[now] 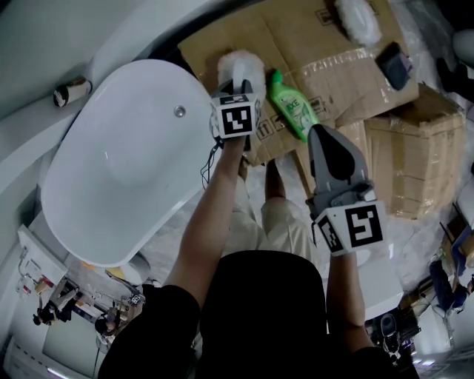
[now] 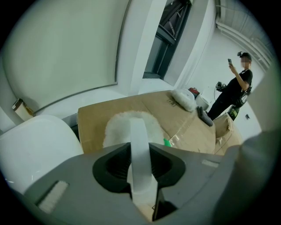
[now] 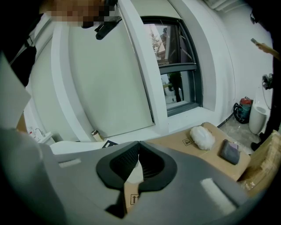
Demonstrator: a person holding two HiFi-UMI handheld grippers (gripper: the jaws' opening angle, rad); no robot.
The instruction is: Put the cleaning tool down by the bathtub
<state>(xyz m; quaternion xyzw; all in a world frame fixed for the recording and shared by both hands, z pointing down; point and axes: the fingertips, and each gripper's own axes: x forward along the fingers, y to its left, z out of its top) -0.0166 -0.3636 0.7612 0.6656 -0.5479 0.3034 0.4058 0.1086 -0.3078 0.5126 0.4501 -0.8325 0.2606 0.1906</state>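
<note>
Bare cardboard (image 1: 207,44) is lying open at the upper centre of the head view, between the bathtub (image 1: 111,163) rim on the left and the green bottle (image 1: 291,109) on the right. The cleaning tool (image 1: 241,68) is filling part of that gap. At upper right, a white pad (image 1: 358,18), a dark pouch (image 1: 394,64) and boxes (image 1: 415,159) are crowding the way.

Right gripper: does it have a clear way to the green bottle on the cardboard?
Probably yes: the right gripper is empty and the green bottle lies on the cardboard just ahead of it, nothing between. Its jaws are together and need opening.
</note>
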